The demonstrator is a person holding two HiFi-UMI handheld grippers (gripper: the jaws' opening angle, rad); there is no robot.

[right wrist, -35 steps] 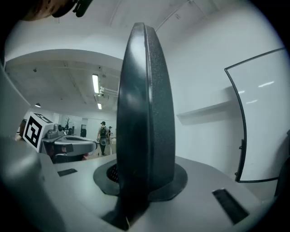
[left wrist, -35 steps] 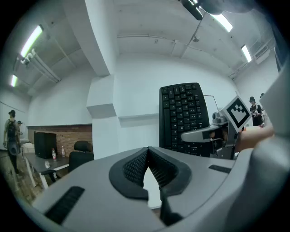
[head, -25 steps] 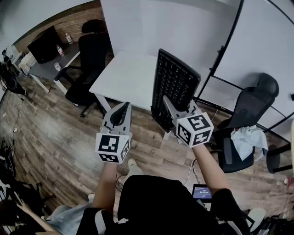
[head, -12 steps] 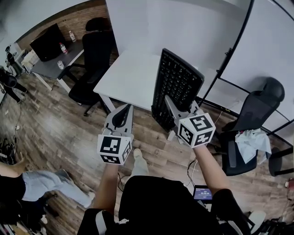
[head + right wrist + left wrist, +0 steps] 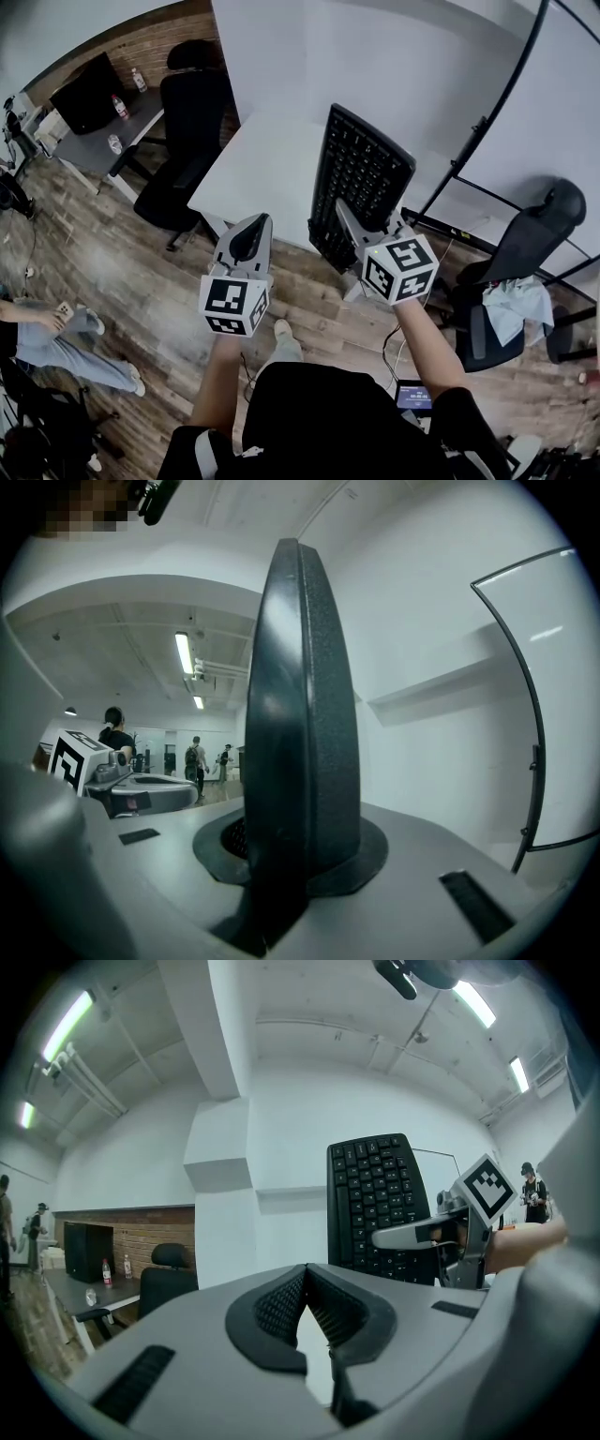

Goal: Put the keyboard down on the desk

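Only illegible legends on upright keyboard [image 5: 361, 183]

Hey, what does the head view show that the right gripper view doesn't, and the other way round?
Only the head view shows the white desk, a black chair beside it, the wood floor and the key side of the keyboard. Only the right gripper view shows the keyboard edge-on, standing upright between the pads, and the ceiling lights. Both show the keyboard gripped in the right tongs, with the left tongs alongside.
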